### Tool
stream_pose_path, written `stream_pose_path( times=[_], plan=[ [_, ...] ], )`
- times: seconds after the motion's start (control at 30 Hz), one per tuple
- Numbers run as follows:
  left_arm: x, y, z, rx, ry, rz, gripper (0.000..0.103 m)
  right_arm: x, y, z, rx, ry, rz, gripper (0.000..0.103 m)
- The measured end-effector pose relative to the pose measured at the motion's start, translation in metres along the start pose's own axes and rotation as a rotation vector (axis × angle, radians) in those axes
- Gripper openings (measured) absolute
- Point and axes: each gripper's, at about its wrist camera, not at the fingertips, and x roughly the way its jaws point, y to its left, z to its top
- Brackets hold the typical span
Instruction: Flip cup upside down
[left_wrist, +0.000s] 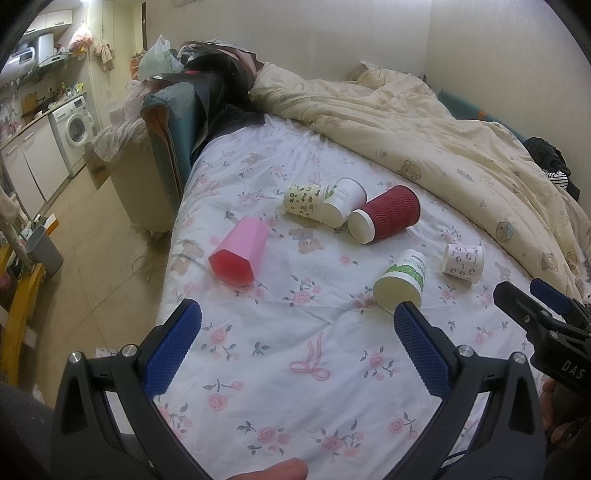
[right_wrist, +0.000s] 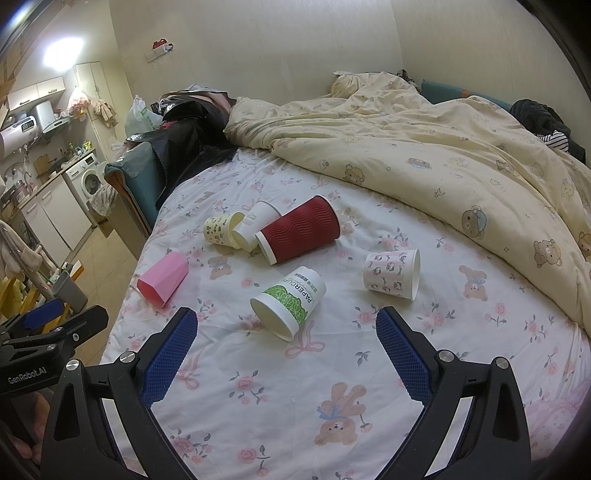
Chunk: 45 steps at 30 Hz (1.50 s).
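Several cups lie on their sides on a floral bedsheet (left_wrist: 295, 362). A pink plastic cup (left_wrist: 238, 251) (right_wrist: 163, 279) lies at the left. A dark red ribbed cup (left_wrist: 386, 214) (right_wrist: 299, 230), a white cup (left_wrist: 343, 206) (right_wrist: 255, 230) and a yellow patterned cup (left_wrist: 303, 203) (right_wrist: 219, 229) lie together farther back. A green-and-white paper cup (left_wrist: 400, 282) (right_wrist: 290, 301) is nearest. A small pink-patterned cup (left_wrist: 463, 262) (right_wrist: 391, 274) lies at the right. My left gripper (left_wrist: 297, 332) is open and empty above the sheet. My right gripper (right_wrist: 286, 330) is open and empty, just short of the green-and-white cup.
A cream bear-print duvet (right_wrist: 424, 155) is bunched along the back and right of the bed. Dark clothes and bags (right_wrist: 192, 125) pile at the headboard end. The bed's left edge drops to a tiled floor (left_wrist: 96, 258) with a grey bin (left_wrist: 42, 249). A kitchen with a washing machine (left_wrist: 75, 129) is beyond.
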Motion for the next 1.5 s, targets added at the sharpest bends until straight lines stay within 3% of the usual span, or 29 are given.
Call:
stream_pose_path(
  times=[1.1, 1.2, 1.33, 1.5],
  plan=[
    [0.002, 0.001, -0.002, 0.001, 0.008, 0.0, 0.103, -0.003, 0.002, -0.002, 0.008, 0.003, 0.004, 0.1],
    [0.002, 0.012, 0.008, 0.001, 0.032, -0.019, 0.103, 0.004, 0.005, 0.0, 0.022, 0.033, 0.02, 0.1],
    [0.01, 0.036, 0.029, -0.031, 0.076, 0.012, 0.103, 0.017, 0.012, 0.01, 0.01, 0.078, 0.052, 0.1],
    [0.043, 0.069, 0.053, -0.075, 0.211, 0.061, 0.103, 0.04, 0.023, 0.026, 0.006, 0.125, 0.095, 0.1]
  ],
)
